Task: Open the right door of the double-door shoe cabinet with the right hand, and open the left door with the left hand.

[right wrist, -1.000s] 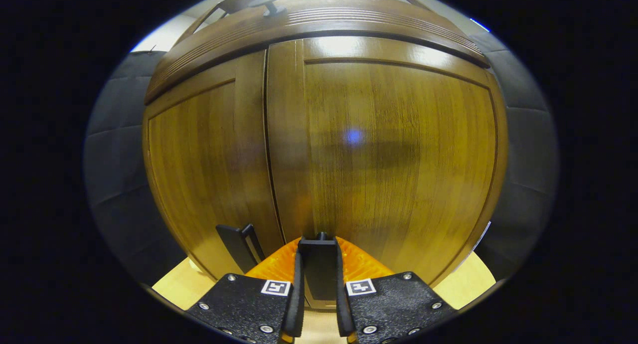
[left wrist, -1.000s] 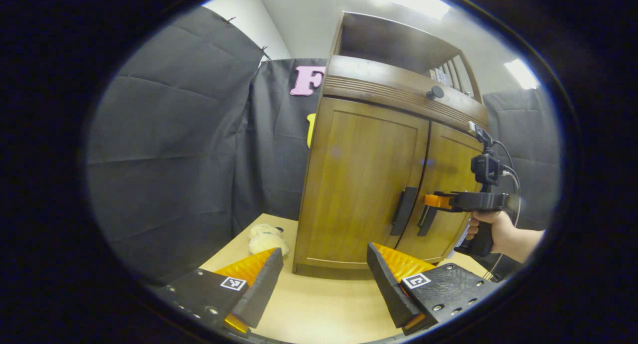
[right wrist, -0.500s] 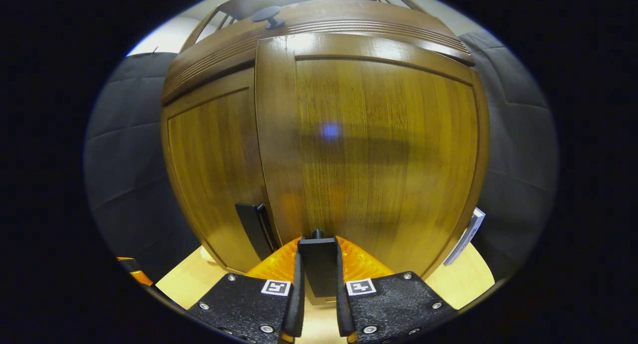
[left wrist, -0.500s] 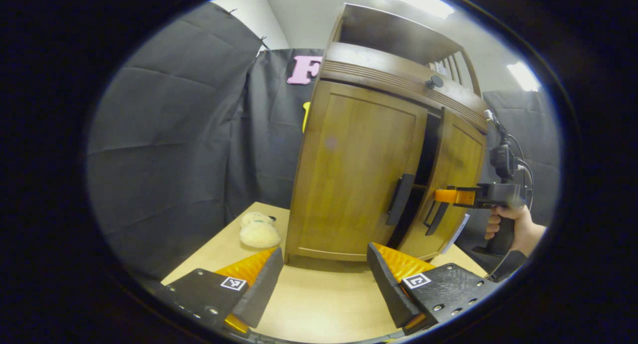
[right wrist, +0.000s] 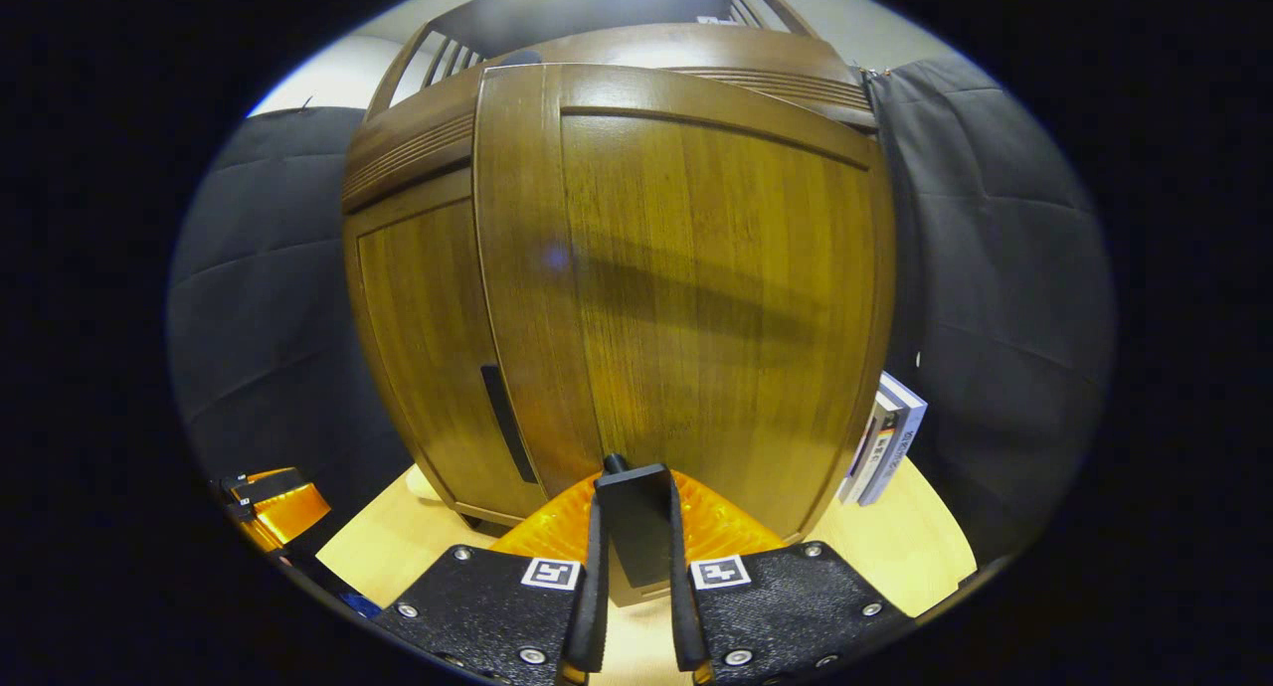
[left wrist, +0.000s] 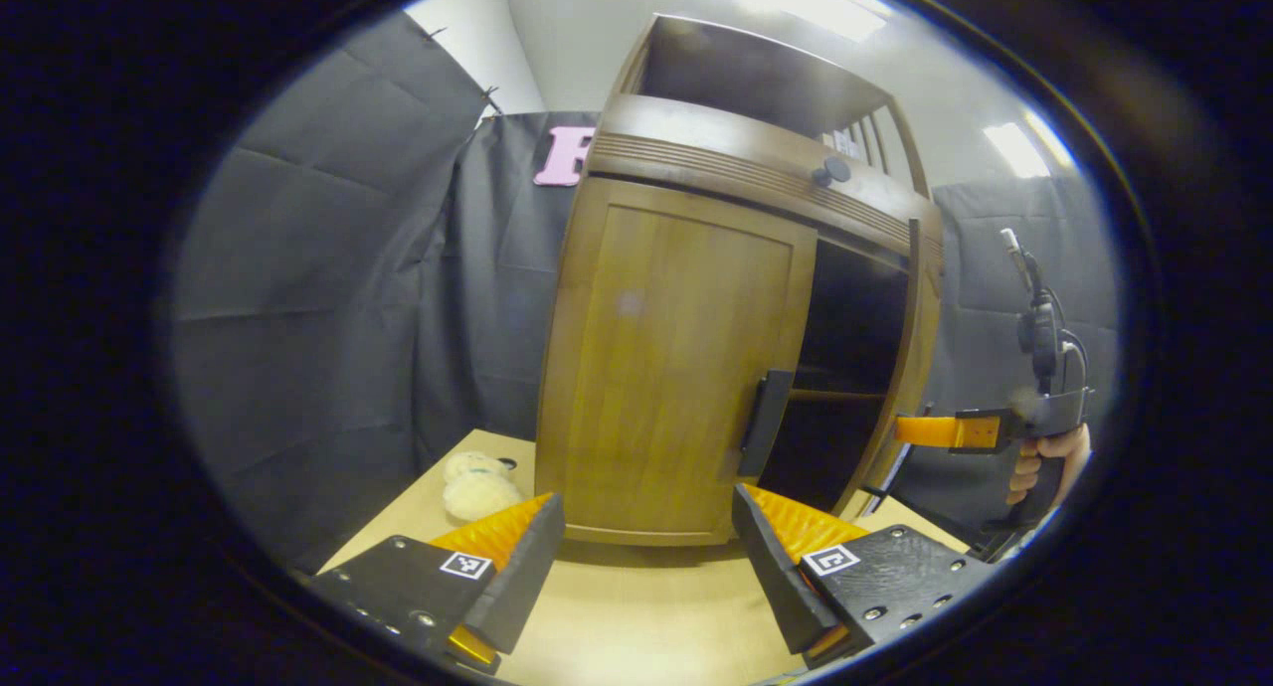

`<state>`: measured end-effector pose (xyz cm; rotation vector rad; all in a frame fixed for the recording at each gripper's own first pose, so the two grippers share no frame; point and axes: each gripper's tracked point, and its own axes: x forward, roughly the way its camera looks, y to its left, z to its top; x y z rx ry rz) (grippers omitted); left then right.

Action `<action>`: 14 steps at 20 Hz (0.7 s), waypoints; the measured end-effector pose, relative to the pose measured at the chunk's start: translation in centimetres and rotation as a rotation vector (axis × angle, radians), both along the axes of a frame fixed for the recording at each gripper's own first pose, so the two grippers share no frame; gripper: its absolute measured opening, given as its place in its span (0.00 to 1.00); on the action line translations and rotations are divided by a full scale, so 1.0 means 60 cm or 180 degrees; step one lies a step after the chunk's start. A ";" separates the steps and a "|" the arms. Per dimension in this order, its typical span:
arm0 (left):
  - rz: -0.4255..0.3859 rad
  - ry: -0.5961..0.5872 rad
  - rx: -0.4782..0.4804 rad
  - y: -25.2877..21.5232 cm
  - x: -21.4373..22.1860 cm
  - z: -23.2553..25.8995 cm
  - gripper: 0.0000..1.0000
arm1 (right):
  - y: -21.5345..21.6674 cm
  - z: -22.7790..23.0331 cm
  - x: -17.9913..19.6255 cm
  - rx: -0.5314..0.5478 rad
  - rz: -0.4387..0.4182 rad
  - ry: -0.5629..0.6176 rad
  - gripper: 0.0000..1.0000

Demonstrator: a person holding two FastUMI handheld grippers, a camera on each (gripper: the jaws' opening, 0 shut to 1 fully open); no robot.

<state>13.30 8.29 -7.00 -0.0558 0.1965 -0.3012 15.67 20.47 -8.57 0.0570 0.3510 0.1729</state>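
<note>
The shoe cabinet (left wrist: 686, 298) stands on the light wooden counter (left wrist: 636, 616), at its far side against the black cloth wall. In the left gripper view its right door (left wrist: 910, 368) is swung wide open toward the viewer and seen nearly edge-on, baring a dark interior, while the left door (left wrist: 676, 358) is shut with its dark vertical handle (left wrist: 766, 437) at the inner edge.

The right hand-held gripper (right wrist: 632, 557) is pinching the right door's handle (right wrist: 636, 522), one finger pressed on each side of it, the door panel just beyond. In the left gripper view this same hand-held gripper sits at the far right, held by a hand (left wrist: 1044, 462) beside the open door's edge.

The left hand-held gripper (left wrist: 646, 557) is spread wide and grips nothing; it hangs over the counter, near the cabinet's front base, with the left door's handle further on and slightly to its right, apart from the fingers.

Two pale fluffy items (left wrist: 477, 487) lie on the counter left of the cabinet. A few books (right wrist: 885, 452) stand at the cabinet's right side.
</note>
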 end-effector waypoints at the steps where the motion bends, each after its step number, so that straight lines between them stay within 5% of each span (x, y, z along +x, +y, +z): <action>1: -0.0014 -0.0034 0.0034 -0.001 0.014 0.004 1.00 | -0.002 -0.001 -0.002 0.0005 -0.0020 0.0003 0.27; 14: -0.0088 -0.0055 0.0126 -0.041 0.079 0.016 0.97 | -0.003 0.027 -0.005 -0.0060 0.0041 0.0039 0.27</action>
